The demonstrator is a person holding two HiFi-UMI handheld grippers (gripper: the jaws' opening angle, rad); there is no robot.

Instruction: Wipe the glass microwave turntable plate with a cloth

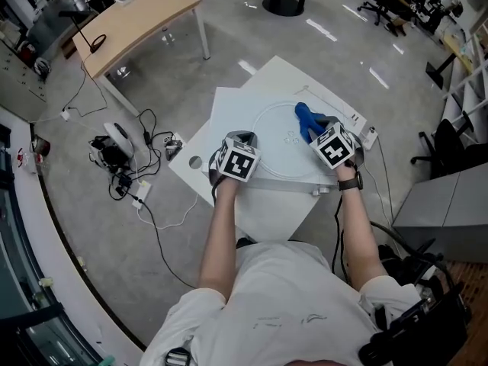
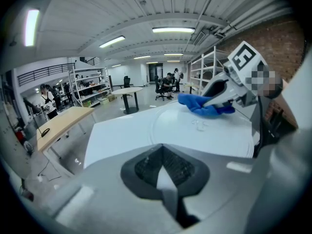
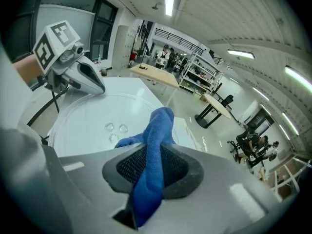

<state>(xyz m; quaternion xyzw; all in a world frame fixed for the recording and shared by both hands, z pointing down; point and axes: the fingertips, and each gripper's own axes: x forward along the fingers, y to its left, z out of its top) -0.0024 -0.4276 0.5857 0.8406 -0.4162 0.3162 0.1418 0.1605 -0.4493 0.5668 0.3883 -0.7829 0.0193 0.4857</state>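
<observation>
The round glass turntable plate lies flat on a white table, with a few water drops near its middle. My right gripper is shut on a blue cloth. The cloth's free end rests on the plate's far right part. My left gripper sits at the plate's left rim, jaws closed with a thin pale sliver of rim between the pads.
A power strip lies at the table's right edge. A wooden desk stands at the far left. Cables and a device lie on the floor left of the table. Shelving stands beyond.
</observation>
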